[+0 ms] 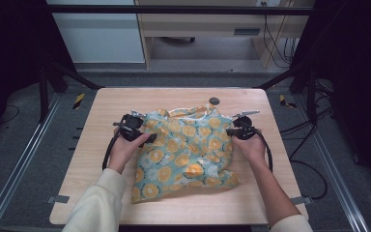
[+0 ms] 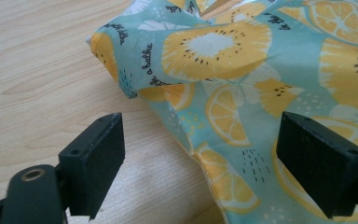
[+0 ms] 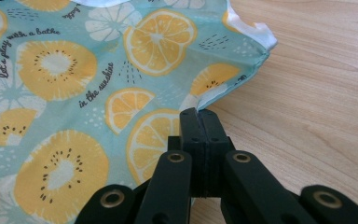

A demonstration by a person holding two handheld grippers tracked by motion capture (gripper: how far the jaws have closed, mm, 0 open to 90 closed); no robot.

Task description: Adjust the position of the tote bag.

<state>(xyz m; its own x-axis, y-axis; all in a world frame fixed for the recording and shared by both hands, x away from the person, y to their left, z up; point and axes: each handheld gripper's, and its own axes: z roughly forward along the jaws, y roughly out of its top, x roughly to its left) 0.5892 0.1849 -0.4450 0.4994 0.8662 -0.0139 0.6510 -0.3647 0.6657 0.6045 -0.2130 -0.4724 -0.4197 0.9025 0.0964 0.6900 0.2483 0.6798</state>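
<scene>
A teal cloth bag printed with yellow lemon and kiwi slices lies crumpled in the middle of the wooden table. My left gripper is at the bag's left edge, open. In the left gripper view the jaws stand wide apart, with the cloth's edge lying between them and the right pad over the fabric. My right gripper is at the bag's right edge. In the right gripper view its jaws are shut, their tips pinching the white-hemmed edge of the cloth.
A small dark round disc sits on the table just behind the bag. A white drawstring shows at the bag's far end. Bare wood surrounds the bag; metal rails and cables run along the floor on both sides.
</scene>
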